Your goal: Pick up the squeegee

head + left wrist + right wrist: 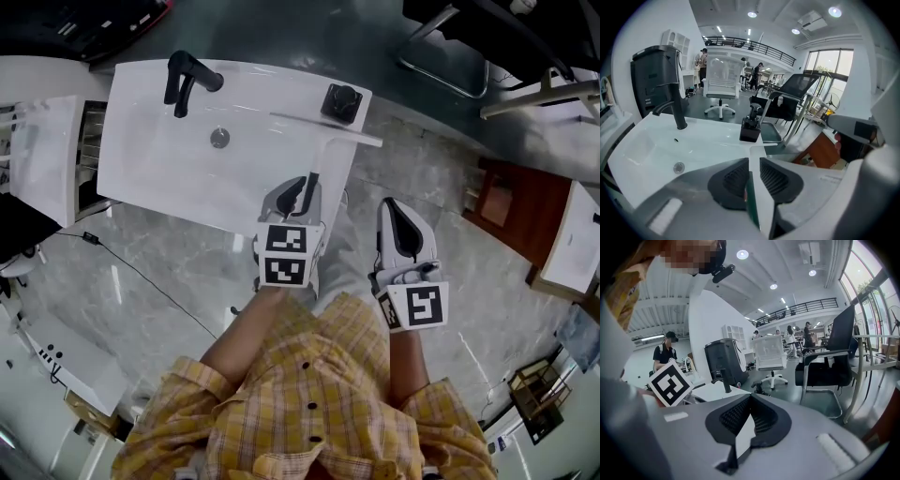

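Parted left claw (300, 185) is straddling the squeegee (330, 130) handle on the sink (159, 159), ready to grasp; right claw (399, 212) is idling clenched.

Head cam steep down over sink (159, 169); gripper cams low, fwd, both w/ faucet (678, 112).

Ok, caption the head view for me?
Left gripper poised at the white T-shaped squeegee on the white sink, right gripper alongside.

Open office; swivel chairs (719, 86), mezzanine railing (757, 47), white washbasin (159, 164).
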A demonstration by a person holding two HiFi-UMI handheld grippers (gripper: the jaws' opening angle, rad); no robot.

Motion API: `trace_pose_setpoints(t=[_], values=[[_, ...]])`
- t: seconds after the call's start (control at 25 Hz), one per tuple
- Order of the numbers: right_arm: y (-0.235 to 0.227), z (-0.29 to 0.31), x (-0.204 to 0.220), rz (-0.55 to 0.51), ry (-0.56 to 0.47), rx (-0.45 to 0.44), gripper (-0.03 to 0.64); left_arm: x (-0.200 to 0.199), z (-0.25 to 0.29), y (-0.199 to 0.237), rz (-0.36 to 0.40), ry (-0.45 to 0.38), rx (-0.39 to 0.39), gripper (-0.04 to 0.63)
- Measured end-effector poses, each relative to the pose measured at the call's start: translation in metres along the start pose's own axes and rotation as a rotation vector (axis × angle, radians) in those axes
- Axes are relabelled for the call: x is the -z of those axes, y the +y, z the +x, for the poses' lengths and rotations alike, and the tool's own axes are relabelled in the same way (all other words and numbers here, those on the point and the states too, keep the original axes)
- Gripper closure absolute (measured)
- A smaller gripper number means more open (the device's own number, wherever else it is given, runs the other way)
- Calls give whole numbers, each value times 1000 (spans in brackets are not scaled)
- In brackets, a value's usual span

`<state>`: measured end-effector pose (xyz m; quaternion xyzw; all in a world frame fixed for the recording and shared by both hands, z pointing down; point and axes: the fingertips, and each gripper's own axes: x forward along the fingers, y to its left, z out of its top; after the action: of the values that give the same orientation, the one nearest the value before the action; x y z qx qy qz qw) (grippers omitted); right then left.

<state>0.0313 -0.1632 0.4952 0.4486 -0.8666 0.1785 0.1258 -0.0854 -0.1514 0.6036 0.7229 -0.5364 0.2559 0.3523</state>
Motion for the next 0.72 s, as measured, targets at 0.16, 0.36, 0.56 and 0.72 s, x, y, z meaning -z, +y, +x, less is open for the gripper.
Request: trace_pose_setpoints(t=[0.16,0.36,0.56,0.72], values=[[-5,2,9,-3,18,-3,615,3,12,2,3,40,-13,488],[-12,5,20,-4,36,-7,615,6,26,4,7,103,-37,488],[-20,7,25,-4,43,-10,615,22,41,5,20,220,-66,488],[-25,10,30,13,56,-12,615,29,50,7,-3,279,-66,488]])
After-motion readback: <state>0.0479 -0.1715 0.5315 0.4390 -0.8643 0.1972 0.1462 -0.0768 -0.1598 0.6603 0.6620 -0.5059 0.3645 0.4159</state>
